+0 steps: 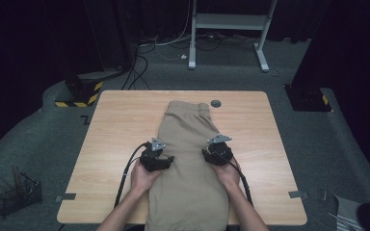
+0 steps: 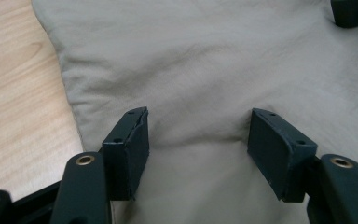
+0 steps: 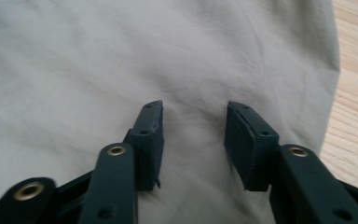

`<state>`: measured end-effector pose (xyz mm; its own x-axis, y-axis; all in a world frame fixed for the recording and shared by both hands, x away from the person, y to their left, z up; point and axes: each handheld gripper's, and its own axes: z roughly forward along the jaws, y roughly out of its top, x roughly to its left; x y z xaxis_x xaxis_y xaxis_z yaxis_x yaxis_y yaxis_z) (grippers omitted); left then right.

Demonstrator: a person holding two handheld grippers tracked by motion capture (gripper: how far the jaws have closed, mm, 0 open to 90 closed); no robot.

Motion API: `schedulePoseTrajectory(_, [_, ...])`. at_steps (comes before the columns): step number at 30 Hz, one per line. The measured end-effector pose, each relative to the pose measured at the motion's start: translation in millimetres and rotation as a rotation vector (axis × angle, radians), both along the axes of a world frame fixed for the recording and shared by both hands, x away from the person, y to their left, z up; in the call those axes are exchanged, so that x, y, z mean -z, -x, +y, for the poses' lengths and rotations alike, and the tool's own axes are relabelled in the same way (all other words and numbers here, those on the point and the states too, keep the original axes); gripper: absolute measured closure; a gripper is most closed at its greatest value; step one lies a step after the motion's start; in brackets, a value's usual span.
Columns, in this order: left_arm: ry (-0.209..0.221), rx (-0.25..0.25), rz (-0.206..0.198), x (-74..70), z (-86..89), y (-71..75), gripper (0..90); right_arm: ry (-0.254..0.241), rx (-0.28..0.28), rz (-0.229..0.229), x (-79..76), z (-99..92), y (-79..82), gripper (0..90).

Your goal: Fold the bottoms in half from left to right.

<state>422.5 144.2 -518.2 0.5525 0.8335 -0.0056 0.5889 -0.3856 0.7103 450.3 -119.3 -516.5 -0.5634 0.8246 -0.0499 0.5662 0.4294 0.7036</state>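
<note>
both grippers, left gripper [image 1: 160,159] and right gripper [image 1: 215,153], spread apart, rest on the khaki trousers [image 1: 188,159].

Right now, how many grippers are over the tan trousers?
2. The left gripper is over the tan trousers near their left edge, the right gripper near their right edge; both have jaws open above the cloth.

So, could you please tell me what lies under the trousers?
The khaki trousers lie flat on the wooden table, with bare wood around them and their lower end over the near edge. Anything beneath the cloth is covered.
</note>
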Motion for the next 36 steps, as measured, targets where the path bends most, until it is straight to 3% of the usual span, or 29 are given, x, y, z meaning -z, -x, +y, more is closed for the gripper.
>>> schedulePoseTrajectory(2, [0.015,-0.004,0.005,-5.5,3.9,6.1,37.2,-0.013,0.022,0.024,-2.7,-0.9,3.2,52.8])
schedulePoseTrajectory(4, [0.047,0.007,-0.004,-10.6,8.3,17.7,37.2,-0.051,0.011,0.023,-6.8,-4.1,14.8,53.2])
schedulePoseTrajectory(7, [0.056,0.044,-0.002,-15.6,13.7,42.8,37.0,-0.099,-0.03,0.004,-13.7,-10.3,46.7,53.1])
schedulePoseTrajectory(10, [0.061,0.07,0.005,-14.6,16.7,62.9,36.3,-0.094,-0.058,0.011,-12.6,-13.7,68.2,51.1])
schedulePoseTrajectory(13, [0.047,0.077,0.014,-8.1,17.2,72.9,35.9,-0.102,-0.043,0.019,-7.9,-19.7,81.8,50.3])
schedulePoseTrajectory(17, [0.029,0.066,0.012,-1.7,15.2,70.3,36.6,-0.059,-0.036,0.04,1.1,-20.5,80.5,48.3])
schedulePoseTrajectory(21, [-0.022,0.058,-0.032,1.8,11.3,66.8,37.0,-0.041,-0.035,0.005,4.1,-18.5,76.6,48.4])
schedulePoseTrajectory(28, [-0.005,0.028,-0.05,4.1,15.9,53.2,38.7,-0.039,-0.044,0.007,3.8,-16.9,59.9,48.4])
schedulePoseTrajectory(36, [-0.003,0.0,-0.036,3.3,15.6,31.1,38.6,-0.052,-0.013,-0.009,5.7,-12.9,41.8,48.4])
